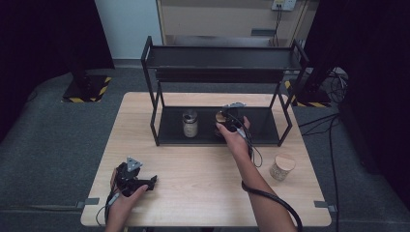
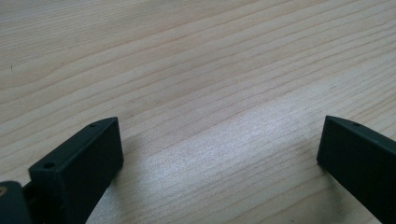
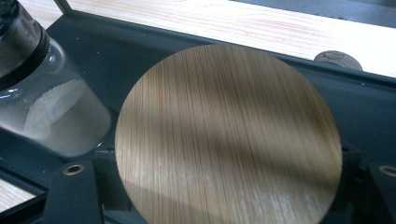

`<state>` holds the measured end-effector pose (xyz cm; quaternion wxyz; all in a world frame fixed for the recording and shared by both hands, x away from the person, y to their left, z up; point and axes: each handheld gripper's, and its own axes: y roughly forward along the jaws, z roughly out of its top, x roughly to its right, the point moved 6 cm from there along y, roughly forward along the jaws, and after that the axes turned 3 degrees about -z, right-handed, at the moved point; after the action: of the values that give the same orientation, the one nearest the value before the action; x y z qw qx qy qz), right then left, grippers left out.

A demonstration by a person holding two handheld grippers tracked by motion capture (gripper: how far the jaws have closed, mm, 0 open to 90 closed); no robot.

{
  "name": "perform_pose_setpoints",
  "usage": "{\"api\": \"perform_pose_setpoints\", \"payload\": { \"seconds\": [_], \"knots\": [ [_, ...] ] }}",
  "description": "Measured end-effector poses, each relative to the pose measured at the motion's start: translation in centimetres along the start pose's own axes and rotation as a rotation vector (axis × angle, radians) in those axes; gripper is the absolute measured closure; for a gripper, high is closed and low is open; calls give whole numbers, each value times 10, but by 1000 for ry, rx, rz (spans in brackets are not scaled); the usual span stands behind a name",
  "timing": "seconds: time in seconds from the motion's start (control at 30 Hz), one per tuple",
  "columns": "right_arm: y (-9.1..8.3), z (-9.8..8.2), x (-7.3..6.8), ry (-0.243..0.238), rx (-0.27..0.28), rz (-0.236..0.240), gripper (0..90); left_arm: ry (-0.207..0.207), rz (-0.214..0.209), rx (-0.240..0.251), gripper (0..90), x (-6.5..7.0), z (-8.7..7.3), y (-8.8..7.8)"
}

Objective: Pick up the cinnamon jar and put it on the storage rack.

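A jar with a round wooden lid (image 3: pixel 229 135) sits between the jaws of my right gripper (image 3: pixel 229 191), which is shut on it. In the high view that jar (image 1: pixel 221 117) and the right gripper (image 1: pixel 223 125) are over the lower shelf of a black rack (image 1: pixel 263 126). Just left of it on the same shelf stands a glass jar with a dark lid (image 1: pixel 190 123), also seen close by (image 3: pixel 42 107) with pale contents. My left gripper (image 1: pixel 147 182) rests low at the table's front left. Its jaws are wide apart over bare wood, with nothing between them (image 2: pixel 219 154).
A second jar with a wooden lid (image 1: pixel 282 166) stands on the wooden table (image 1: pixel 193 164) at the right, outside the rack. The rack's upper shelf (image 1: pixel 222 57) overhangs the lower one. Cables trail from both grippers.
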<state>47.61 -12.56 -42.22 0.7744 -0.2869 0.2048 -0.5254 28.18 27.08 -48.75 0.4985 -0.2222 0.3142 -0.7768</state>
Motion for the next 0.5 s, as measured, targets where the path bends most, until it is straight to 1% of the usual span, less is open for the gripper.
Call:
{"api": "perform_pose_setpoints", "payload": {
  "seconds": [0.2, 0.5],
  "knots": [
    [4, 4, -2, -12, -2, -6, 257, 0, -1, 0, 0, 0, 0, 0],
    [8, 4, -1, -7, -8, -12, 257, 1, -1, 0, 0, 0, 0, 0]
  ]
}}
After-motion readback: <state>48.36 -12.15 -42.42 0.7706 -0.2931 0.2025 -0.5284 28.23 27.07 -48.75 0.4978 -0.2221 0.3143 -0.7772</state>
